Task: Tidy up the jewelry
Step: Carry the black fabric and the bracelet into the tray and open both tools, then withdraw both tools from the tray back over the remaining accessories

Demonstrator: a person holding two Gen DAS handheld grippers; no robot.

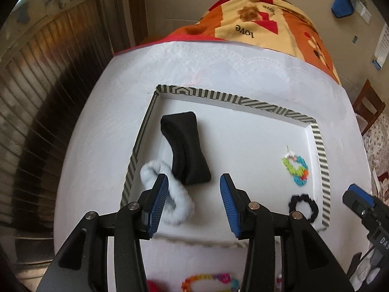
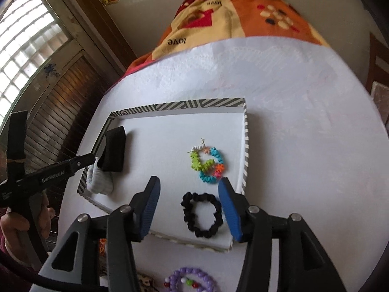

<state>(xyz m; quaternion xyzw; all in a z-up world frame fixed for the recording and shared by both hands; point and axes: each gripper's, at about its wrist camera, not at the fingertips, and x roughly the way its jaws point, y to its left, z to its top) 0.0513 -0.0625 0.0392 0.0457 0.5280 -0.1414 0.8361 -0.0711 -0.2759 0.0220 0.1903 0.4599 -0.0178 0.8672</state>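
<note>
A shallow white tray with a striped rim (image 1: 321, 150) (image 2: 194, 103) lies on the white table. In it are a black band (image 1: 186, 146) (image 2: 114, 149), a white fluffy scrunchie (image 1: 170, 194) (image 2: 101, 182), a multicolour bead bracelet (image 1: 297, 168) (image 2: 209, 165) and a black scrunchie (image 1: 304, 205) (image 2: 201, 215). My left gripper (image 1: 194, 182) is open above the tray's near left, with the white scrunchie under its left finger. My right gripper (image 2: 189, 187) is open just above the black scrunchie, empty.
Near the table's front edge lie a rainbow bead bracelet (image 1: 209, 281), a red item (image 1: 155, 286) and a purple bead bracelet (image 2: 189, 279). A patterned blanket (image 1: 262, 22) covers something behind the table. A wooden door (image 2: 63, 97) stands at the left.
</note>
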